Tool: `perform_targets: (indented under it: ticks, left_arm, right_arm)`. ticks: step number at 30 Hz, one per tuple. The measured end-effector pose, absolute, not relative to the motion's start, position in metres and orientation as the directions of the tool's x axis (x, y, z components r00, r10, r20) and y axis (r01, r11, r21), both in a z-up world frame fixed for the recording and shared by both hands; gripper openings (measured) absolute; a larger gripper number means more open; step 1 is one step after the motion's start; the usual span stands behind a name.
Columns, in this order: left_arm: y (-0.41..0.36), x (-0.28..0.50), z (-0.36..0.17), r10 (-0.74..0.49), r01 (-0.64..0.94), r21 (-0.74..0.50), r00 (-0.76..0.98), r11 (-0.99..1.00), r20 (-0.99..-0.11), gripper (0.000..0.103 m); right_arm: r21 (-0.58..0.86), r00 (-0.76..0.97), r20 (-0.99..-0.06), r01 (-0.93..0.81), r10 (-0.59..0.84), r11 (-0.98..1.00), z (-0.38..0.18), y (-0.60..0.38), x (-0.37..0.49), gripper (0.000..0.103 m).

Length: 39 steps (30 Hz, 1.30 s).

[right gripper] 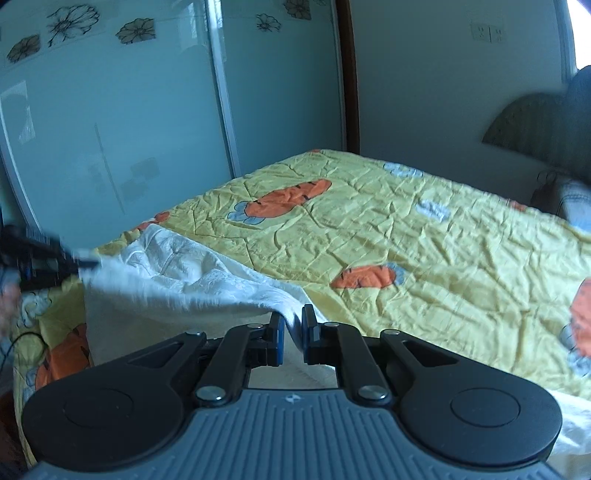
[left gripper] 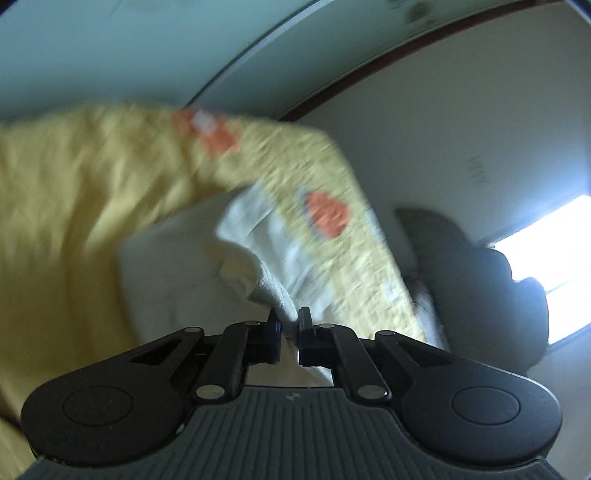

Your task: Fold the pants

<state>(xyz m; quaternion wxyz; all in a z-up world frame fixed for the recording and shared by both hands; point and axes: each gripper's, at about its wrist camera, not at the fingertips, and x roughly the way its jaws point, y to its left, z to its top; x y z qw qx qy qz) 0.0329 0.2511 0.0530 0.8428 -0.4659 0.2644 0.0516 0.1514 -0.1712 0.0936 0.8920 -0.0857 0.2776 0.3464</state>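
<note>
The pants are white, textured cloth, lifted off a bed with a yellow quilt printed with orange carrots. My right gripper is shut on an edge of the pants, the cloth pinched between its blue-padded fingers. In the right wrist view the left gripper shows blurred at the far left, holding the other end of the same cloth. In the blurred left wrist view my left gripper is shut on a fold of the white pants, with the quilt tilted behind.
Frosted sliding wardrobe doors with flower decals stand behind the bed. A white wall with a socket and a headboard are at the right. A dark pillow and a bright window show in the left wrist view.
</note>
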Motion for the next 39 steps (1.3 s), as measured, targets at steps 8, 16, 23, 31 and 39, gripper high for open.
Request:
perform_targets:
  ticks: [8,16,23,31,39]
  left_arm:
    - [0.279,0.040,0.027,-0.112,-0.433,-0.633,0.764,0.643,-0.636,0.006]
    - [0.279,0.015,0.022,-0.054,-0.451,-0.583,0.759,0.676,-0.649,0.021]
    - [0.274,0.027,0.027,-0.024,-0.438,-0.522,0.749,0.732,-0.662,0.010]
    - [0.269,0.034,0.020,0.008,-0.436,-0.420,0.701,0.796,-0.714,0.010]
    - [0.242,-0.022,0.035,0.057,-0.499,-0.513,0.753,0.698,-0.655,0.082]
  right_arm:
    - [-0.071,0.475,-0.720,-0.776,0.506,0.627,0.025,-0.119,0.079,0.009]
    - [-0.009,0.456,-0.692,-0.780,0.559,0.625,0.032,-0.120,0.077,0.009]
    - [-0.036,0.404,-0.751,-0.814,0.522,0.579,0.015,-0.105,0.067,0.009]
    - [-0.006,0.398,-0.750,-0.804,0.529,0.595,0.003,-0.104,0.061,0.009]
    - [0.074,0.369,-0.741,-0.785,0.560,0.615,0.002,-0.110,0.073,0.009]
